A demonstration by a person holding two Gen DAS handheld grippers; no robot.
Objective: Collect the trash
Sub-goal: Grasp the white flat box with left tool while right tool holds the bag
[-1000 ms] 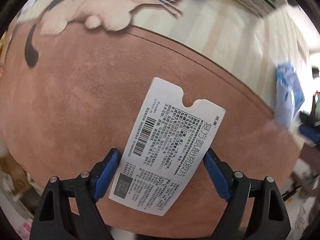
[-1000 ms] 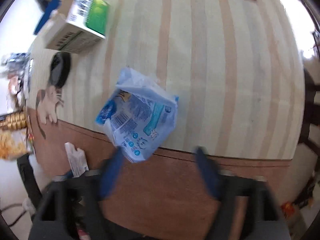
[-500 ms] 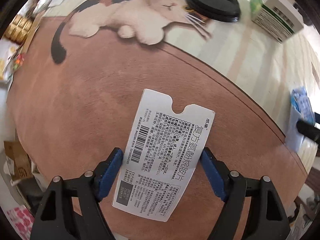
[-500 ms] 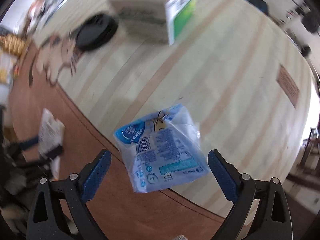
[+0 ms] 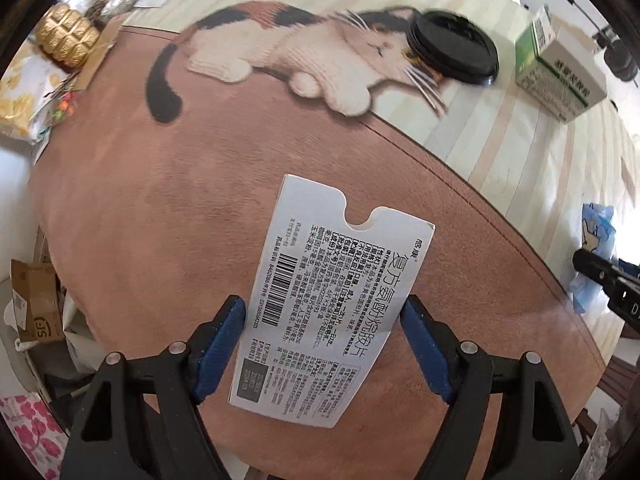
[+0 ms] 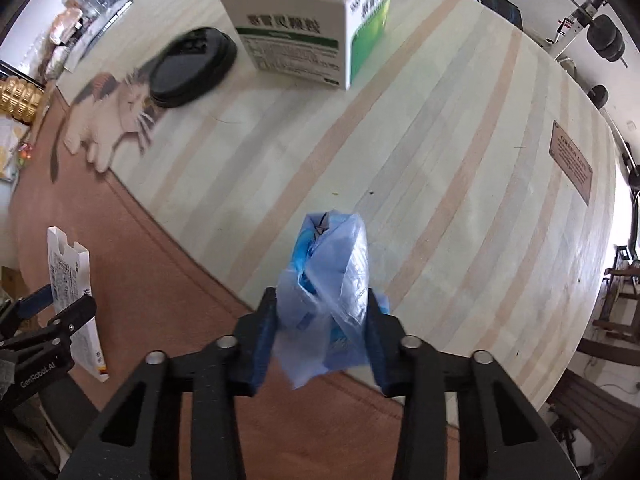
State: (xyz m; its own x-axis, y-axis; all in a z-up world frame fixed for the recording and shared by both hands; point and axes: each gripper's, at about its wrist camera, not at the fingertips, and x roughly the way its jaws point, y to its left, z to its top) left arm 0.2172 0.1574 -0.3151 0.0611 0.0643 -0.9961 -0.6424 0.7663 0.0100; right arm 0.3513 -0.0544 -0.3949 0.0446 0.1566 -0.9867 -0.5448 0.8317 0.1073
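Since the earlier frame: right gripper (image 6: 322, 334) jaws just closing, now pinched on the blue plastic wrapper (image 6: 326, 280), which bunches up from a flat packet into a crumpled column low in the centre of the right wrist view. Left gripper (image 5: 324, 344) lifted higher over the rug (image 5: 160, 220), more of the cat picture (image 5: 304, 52) now in sight along the top of the left wrist view, white medicine box (image 5: 332, 300) clamped between the blue pads as before.

Handling, by the look of it: wrapper feather-light, soft, slick film; collapses under the squeeze, likely to slide out unless gripped deep in the bunched middle, exactly where the pads sit. Box light too, flattened and stiff enough to hold shape; best taken across the short width near the lower half, as here, gently enough not to buckle the card.

Looks: wrapper translucent pale blue with brighter blue print, wrinkled, poking up above the fingers. Box white, black text, barcode on the left side, thumb notch at the top edge, tilted slightly right.

Still lying out, top of the right wrist view: black round lid (image 6: 192, 68) and green-and-white carton (image 6: 308, 36), side by side on the striped part.
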